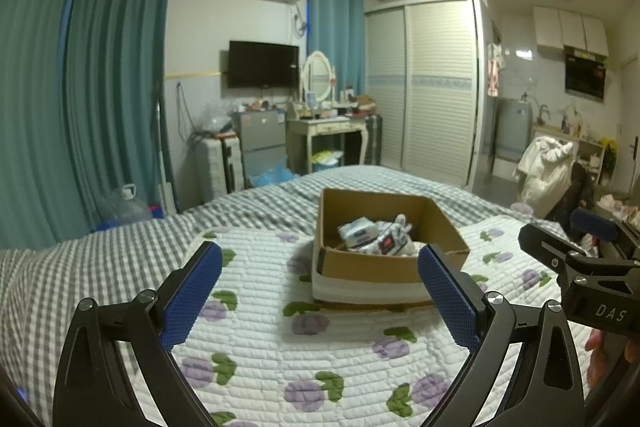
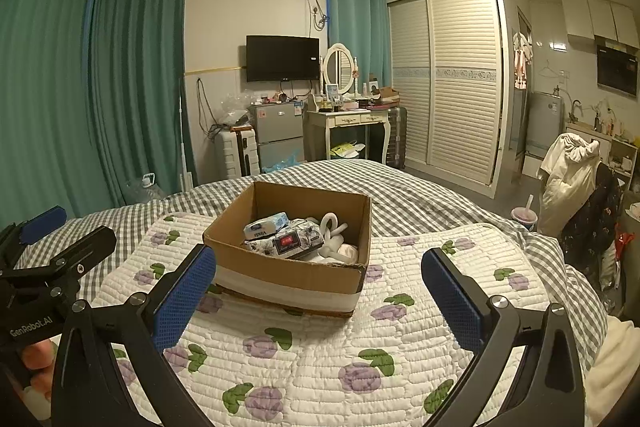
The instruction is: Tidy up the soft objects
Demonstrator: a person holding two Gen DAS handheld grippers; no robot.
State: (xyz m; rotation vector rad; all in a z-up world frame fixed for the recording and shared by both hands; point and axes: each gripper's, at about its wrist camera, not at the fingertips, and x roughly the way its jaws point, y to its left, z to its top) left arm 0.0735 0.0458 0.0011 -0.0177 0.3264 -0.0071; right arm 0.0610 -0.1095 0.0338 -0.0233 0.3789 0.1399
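Both our grippers hover above the floral quilt (image 2: 320, 359), the left gripper (image 1: 320, 291) and right gripper (image 2: 320, 295) each spread wide with nothing between the pads. We see the cardboard box (image 2: 288, 271) resting on the quilt just ahead, with a tissue pack (image 2: 267, 225) and other soft items inside.

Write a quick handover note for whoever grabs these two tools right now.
Left tool: open, holding nothing, held above the floral quilted white blanket.
Right tool: open, holding nothing, alongside it.
The open brown cardboard box sits on the blanket ahead of both. Inside: a blue-white tissue pack, a patterned wrapped packet, a white plush toy.
Done: those are boxed.
Left: no loose soft items visible on the blanket.
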